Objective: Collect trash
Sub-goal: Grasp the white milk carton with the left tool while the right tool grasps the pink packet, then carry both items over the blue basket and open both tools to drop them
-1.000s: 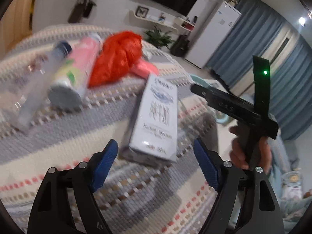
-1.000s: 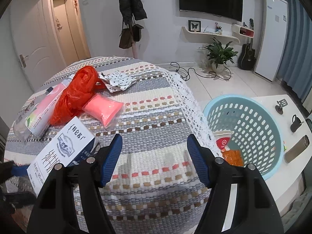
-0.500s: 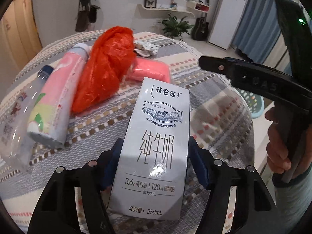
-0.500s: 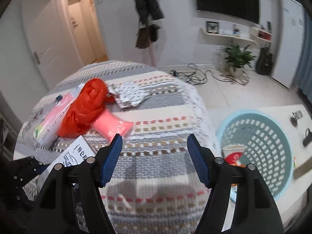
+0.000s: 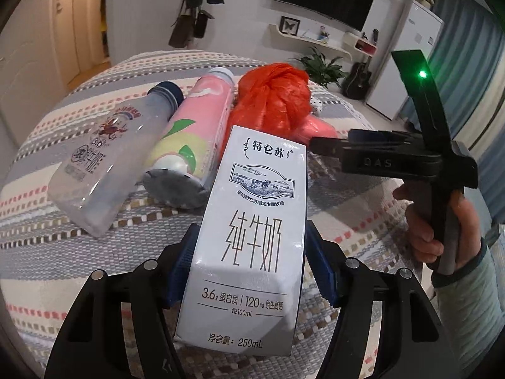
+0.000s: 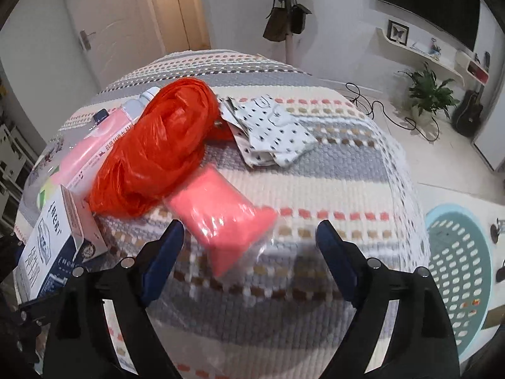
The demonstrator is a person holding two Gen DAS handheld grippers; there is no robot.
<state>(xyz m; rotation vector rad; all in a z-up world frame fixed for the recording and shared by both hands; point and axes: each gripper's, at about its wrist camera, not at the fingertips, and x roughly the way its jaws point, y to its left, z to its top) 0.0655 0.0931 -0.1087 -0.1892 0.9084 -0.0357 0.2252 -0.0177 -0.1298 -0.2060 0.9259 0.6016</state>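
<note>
My left gripper [image 5: 251, 263] is shut on a white milk carton [image 5: 252, 221], held just above the striped tablecloth [image 5: 47, 252]; the carton also shows in the right wrist view [image 6: 50, 246]. Behind it lie a clear bottle [image 5: 107, 161], a pink bottle [image 5: 192, 129] and a crumpled red plastic bag [image 5: 271, 98]. My right gripper [image 6: 249, 259] is open, hovering over a pink plastic packet [image 6: 221, 218] that lies between its fingers. The red bag [image 6: 157, 151] and a dotted wrapper [image 6: 271, 132] lie beyond it.
A light blue laundry basket [image 6: 460, 268] stands on the floor to the right of the table. The right hand-held gripper [image 5: 410, 158] crosses the left wrist view at the right. A plant [image 6: 429, 91] and guitar stand by the far wall.
My left gripper closed on the milk carton and lifted its end. My right gripper moved left and forward over the table, from near the basket to the pink packet.
</note>
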